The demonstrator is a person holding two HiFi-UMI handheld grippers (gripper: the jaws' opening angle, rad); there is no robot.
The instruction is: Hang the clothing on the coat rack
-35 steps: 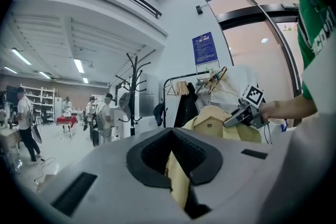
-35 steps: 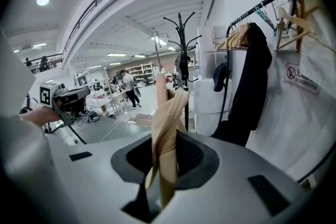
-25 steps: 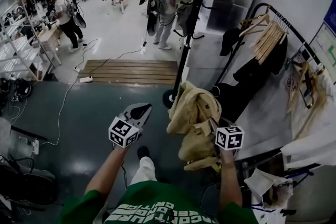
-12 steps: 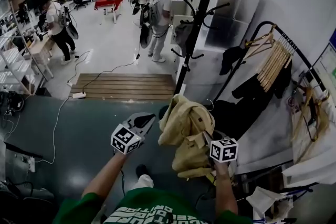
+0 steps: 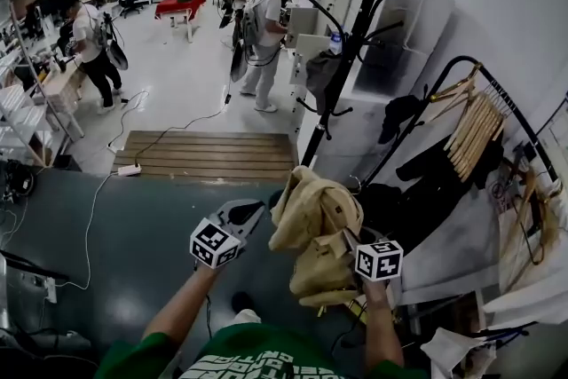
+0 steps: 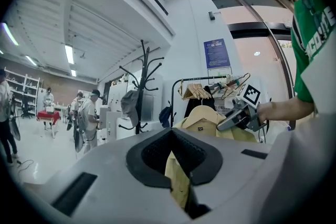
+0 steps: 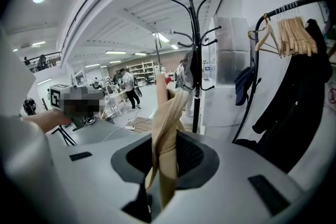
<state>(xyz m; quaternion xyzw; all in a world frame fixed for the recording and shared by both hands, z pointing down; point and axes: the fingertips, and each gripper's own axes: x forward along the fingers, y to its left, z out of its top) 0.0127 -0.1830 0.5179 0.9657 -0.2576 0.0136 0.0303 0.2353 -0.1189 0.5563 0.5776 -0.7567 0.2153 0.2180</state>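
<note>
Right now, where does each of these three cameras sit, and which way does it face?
Head view: on the person's head, looking steeply down at the jacket, left tongs and right tongs; both forearms and green shirt show.
Left gripper view: rides the left tongs, facing the coat rack; the person's right hand shows.
Right gripper view: rides the right tongs, facing the same rack; the left hand shows.
Shared: both gripper views show jacket cloth clamped in their own tongs.
</note>
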